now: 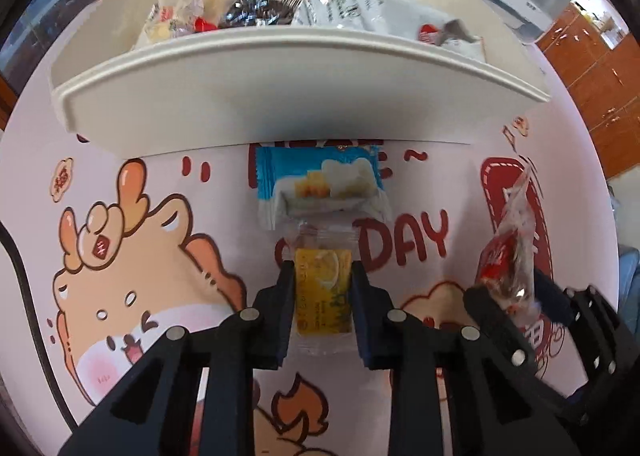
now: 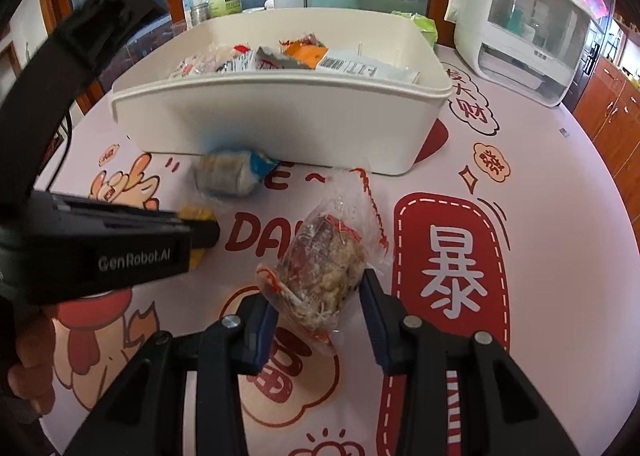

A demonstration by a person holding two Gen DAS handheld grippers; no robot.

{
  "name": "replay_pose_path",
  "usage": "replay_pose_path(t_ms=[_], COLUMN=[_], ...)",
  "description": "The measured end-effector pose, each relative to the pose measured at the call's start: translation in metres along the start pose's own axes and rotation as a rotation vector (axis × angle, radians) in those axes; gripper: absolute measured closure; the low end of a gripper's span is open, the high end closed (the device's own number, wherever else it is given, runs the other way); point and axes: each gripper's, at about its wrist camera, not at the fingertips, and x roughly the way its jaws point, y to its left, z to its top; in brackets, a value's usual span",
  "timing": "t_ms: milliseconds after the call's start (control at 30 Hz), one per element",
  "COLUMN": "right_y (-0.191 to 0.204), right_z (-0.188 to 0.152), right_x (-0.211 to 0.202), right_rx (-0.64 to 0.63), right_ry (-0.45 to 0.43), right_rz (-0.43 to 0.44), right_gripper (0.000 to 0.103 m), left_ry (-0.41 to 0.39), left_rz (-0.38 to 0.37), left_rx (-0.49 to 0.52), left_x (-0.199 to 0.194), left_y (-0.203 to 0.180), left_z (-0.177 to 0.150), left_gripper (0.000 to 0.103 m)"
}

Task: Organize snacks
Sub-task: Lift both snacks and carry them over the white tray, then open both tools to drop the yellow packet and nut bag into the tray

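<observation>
Snack bin (image 1: pixel 280 95) sat at back of table (image 1: pixel 460 175), w/ blue-wrapped cake (image 1: pixel 320 183) just in front. Yellow packet (image 1: pixel 323 292) lay nearer, touching cake; clear-wrapped snack (image 2: pixel 320 276) to its right.

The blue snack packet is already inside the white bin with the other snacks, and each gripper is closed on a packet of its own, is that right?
Not quite. The blue snack packet lies on the table mat against the outside of the white bin, as the left wrist view shows. The rest holds: the left gripper is closed on the yellow packet, the right gripper on the clear-wrapped snack.
</observation>
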Motion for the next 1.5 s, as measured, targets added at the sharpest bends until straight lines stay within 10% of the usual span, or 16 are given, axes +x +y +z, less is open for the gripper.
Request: replay_pose_path(t_ms=[367, 933, 1500], right_y=[0.0, 0.011, 0.01], right_z=[0.022, 0.15, 0.221], right_x=[-0.059, -0.154, -0.053], right_rx=[0.034, 0.009, 0.094], right_ry=[-0.119, -0.392, -0.25], right_rz=[0.061, 0.098, -0.019], right_gripper=[0.064, 0.063, 0.063], left_ry=[-0.177, -0.466, -0.354], left_rz=[0.033, 0.147, 0.202], left_rx=[0.117, 0.167, 0.102], left_x=[-0.084, -0.215, -0.135], left_y=[0.0, 0.015, 0.047], left_z=[-0.012, 0.086, 0.16], left_gripper=[0.079, 0.079, 0.078])
